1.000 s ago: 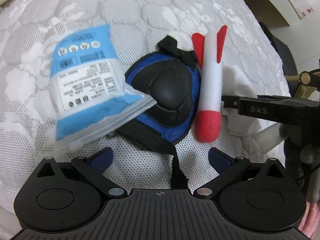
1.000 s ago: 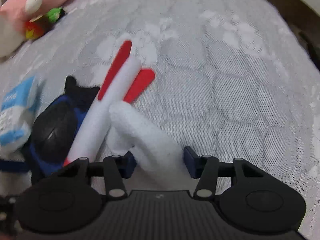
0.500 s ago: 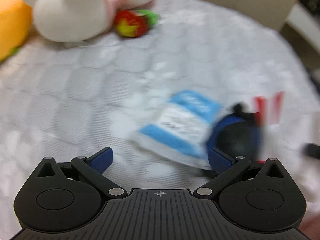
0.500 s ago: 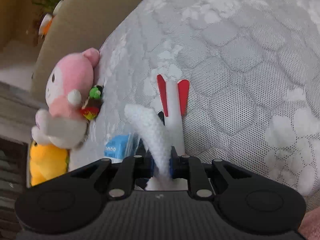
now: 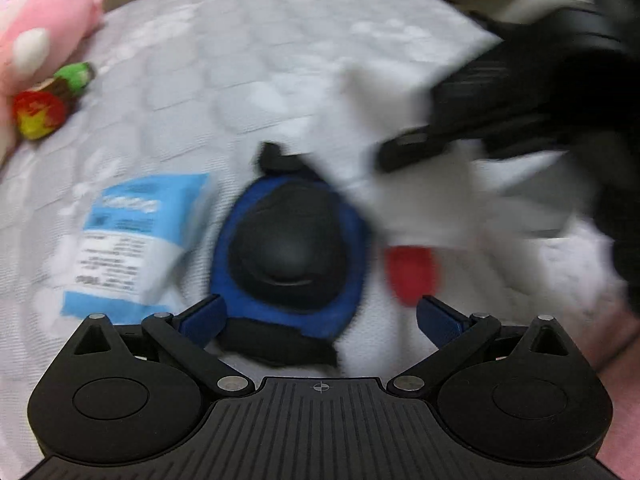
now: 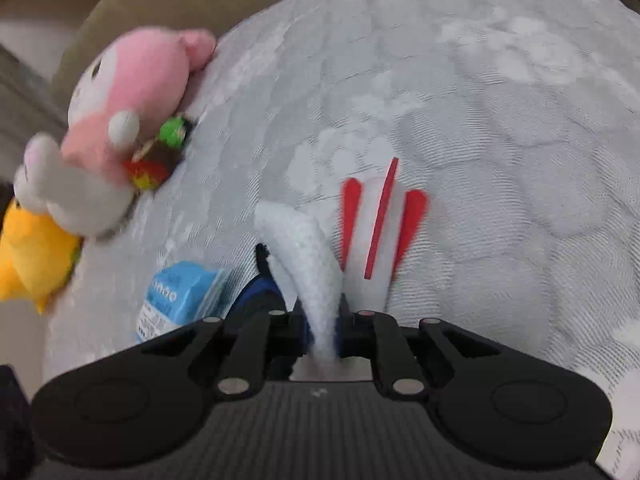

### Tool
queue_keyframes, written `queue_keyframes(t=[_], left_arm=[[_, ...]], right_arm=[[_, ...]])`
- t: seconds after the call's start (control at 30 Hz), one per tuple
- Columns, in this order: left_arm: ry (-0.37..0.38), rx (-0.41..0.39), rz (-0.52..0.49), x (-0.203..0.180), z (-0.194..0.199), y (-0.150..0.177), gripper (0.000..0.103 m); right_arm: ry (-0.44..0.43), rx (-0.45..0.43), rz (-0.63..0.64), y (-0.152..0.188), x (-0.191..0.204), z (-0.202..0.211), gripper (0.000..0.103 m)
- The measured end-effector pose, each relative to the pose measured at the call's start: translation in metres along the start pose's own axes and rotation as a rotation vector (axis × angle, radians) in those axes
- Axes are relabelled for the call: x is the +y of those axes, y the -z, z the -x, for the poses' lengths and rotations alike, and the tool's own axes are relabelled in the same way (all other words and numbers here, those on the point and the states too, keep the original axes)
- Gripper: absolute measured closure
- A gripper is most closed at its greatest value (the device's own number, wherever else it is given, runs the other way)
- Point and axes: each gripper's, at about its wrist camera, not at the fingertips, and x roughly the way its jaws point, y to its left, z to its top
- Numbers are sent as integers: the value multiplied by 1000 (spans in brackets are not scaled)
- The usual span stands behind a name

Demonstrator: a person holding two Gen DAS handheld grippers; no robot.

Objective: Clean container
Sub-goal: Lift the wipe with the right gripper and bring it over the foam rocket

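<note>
White fluffy cleaning cloth [image 6: 316, 264], pinched between the pads of the right gripper [image 6: 322, 330], whose jaws have just been closing and now stand almost fully together on the fabric; the free end of the cloth rises ahead of the fingers. No container can be identified in either view (its whereabouts cannot be told), so the cloth serves as landmark here.

Just beside the cloth, on the side away from the plush toys, lies a white foam rocket with red fins [image 6: 376, 232]; its red nose [image 5: 410, 272] shows below the cloth in the left wrist view. On the cloth's other side lies a blue fabric pad with a black domed cap [image 5: 288, 248], then a light-blue and white printed packet [image 5: 132, 240]. Farther out on that side rest a pink and white plush toy [image 6: 132, 92] and a yellow plush [image 6: 32, 256]. All lie on a white quilted cover [image 6: 500, 120].

The left gripper [image 5: 318, 316] hovers over the pad, jaws wide apart, holding nothing.

Progress, as judged: the wiping tool is secured; finding the container and wiping it remain.
</note>
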Motion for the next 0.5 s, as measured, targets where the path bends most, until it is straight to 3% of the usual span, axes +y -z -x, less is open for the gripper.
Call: queue_keyframes(t=[0.1,0.23,0.37,0.43,0.5], left_arm=[[-80,22,41,10,-4,-1,0],[-99,12,80,20,-1,-2,0],[-112,-10,46,17,4,-1,0],[-36,-49,37,12,12,0,0],[109,-95,35,5,23,-1,0]], right_arm=[[5,-73,-48,5,-12,19,88],[-14,-195,-128,-7,-23,39,87],[139,-290,-129,-31,-29,30,86],[210,-306,-107,-42,-33,23,86],[197,-283,-132,-51,-40,13,85]])
